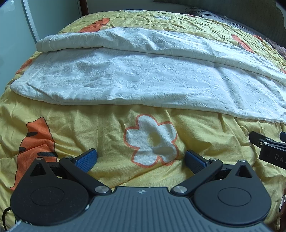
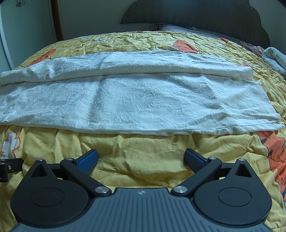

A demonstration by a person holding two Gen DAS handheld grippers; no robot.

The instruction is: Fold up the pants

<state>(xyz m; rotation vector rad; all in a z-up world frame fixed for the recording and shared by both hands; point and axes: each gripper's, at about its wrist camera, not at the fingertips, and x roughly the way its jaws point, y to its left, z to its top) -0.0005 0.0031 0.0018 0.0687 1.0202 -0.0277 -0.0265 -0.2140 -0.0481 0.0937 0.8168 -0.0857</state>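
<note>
Left wrist view: your left gripper (image 1: 141,159) hangs low over the yellow quilt (image 1: 100,125), jaws wide apart and holding nothing; a white flower print (image 1: 152,141) sits between the blue pads (image 1: 86,159). The white pants (image 1: 134,78) lie crosswise on the bed ahead, near but not touching the jaws, one leg spread flat toward you and the other bunched along the far side. Part of the right gripper (image 1: 268,148) shows at the right edge. Judgement: the fold is not begun, so the step in hand is the first grasp. Take the near hem low and flat, pinching the cloth of the pants only; the quilt beneath is soft and wrinkled and could be caught along with it. Count here: one pair of pants, one quilt, one flower print, three clear orange patches. Right wrist view: your right gripper (image 2: 141,158) likewise hovers over bare quilt (image 2: 143,146), jaws spread and empty. The pants (image 2: 135,103) run left to right, the near edge just beyond the pads, an end at the right. Judgement: grip toward that end while the left takes the opposite end, and lift both evenly to keep the crease straight. Count: one pair of pants, one headboard (image 2: 196,14), one pale bundle of cloth (image 2: 275,58) at far right, two grippers in all.
</note>
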